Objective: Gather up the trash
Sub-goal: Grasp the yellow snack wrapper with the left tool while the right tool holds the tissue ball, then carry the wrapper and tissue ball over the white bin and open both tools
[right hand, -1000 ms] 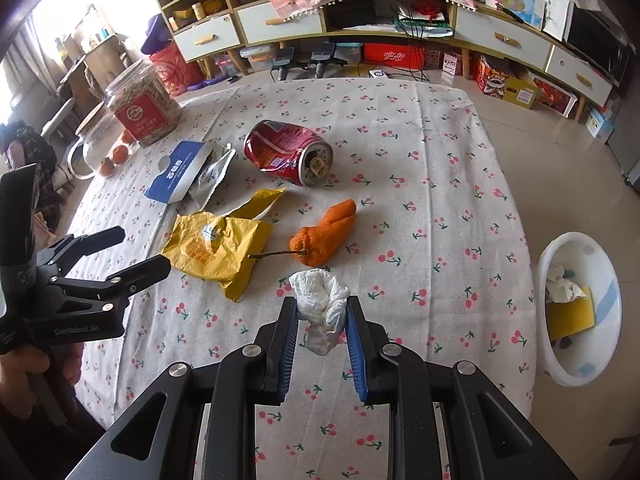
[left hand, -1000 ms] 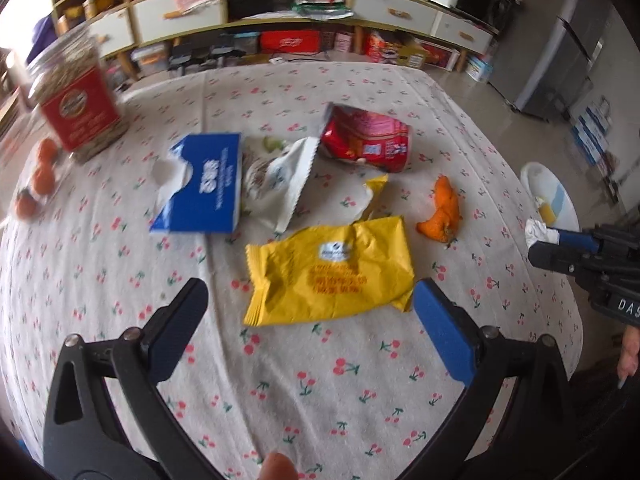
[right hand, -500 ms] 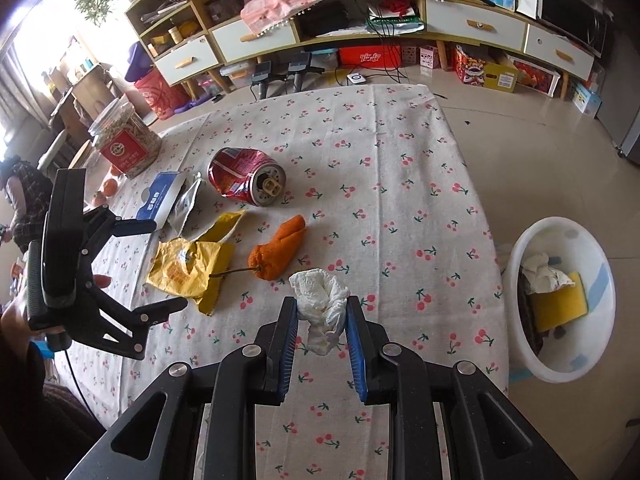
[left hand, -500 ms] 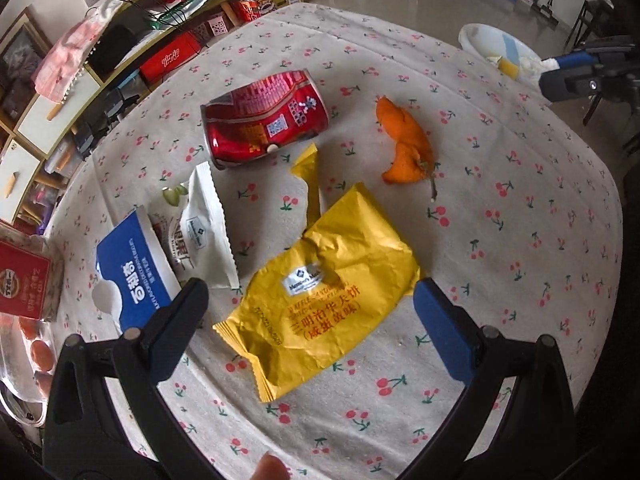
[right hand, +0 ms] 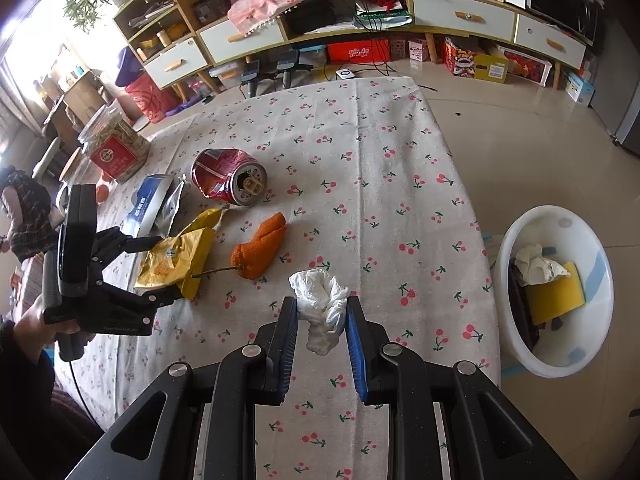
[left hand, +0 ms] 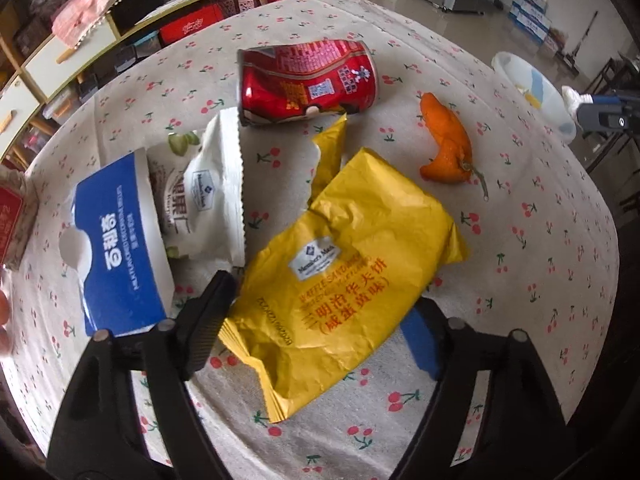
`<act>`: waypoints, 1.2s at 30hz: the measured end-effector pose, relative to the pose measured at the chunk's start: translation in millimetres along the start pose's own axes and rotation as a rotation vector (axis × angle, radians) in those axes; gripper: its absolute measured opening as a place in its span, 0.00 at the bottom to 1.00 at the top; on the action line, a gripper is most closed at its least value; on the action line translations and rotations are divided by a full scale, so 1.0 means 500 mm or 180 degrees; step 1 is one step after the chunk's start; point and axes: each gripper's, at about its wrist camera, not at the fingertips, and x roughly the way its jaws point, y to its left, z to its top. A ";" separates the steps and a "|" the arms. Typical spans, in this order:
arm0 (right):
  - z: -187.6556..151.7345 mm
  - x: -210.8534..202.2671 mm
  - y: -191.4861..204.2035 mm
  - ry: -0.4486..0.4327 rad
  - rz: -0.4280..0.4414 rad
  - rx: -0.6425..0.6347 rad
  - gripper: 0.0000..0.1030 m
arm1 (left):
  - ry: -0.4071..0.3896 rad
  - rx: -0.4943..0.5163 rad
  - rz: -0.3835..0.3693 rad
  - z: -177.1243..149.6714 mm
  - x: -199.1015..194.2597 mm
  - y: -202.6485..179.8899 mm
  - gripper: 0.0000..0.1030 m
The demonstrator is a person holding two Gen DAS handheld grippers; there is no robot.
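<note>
Closing on the yellow wrapper

My left gripper [left hand: 316, 320] jaws are closing astride the wrapper [left hand: 352, 276] (light, crinkly, slippery; pinch its 6 o'clock seam); right gripper [right hand: 322, 320] clamps tissue [right hand: 320, 296].

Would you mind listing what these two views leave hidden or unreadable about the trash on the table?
- Left wrist view: whether the closing left gripper already presses the yellow wrapper; the wrapper covers its right pad.
- Left wrist view: the jar, cut by the left edge.
- Right wrist view: the bottom of the white basin, hidden by its wall and the table edge.
- Right wrist view: the blue box, too small to read.
</note>
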 end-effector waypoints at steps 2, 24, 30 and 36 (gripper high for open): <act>-0.001 0.000 0.003 0.0003 0.0012 -0.0009 0.24 | -0.0042 -0.0153 0.0026 -0.007 -0.007 0.002 0.57; -0.020 -0.026 0.006 -0.0083 0.0088 0.0067 0.24 | -0.0581 -0.1430 -0.0013 -0.086 -0.129 -0.003 0.09; -0.027 -0.035 0.005 -0.0109 0.0105 0.0076 0.24 | -0.0695 -0.1447 -0.0117 -0.103 -0.146 -0.028 0.08; -0.031 -0.040 0.000 -0.0130 0.0110 0.0107 0.24 | -0.0822 -0.1444 -0.0197 -0.116 -0.171 -0.047 0.08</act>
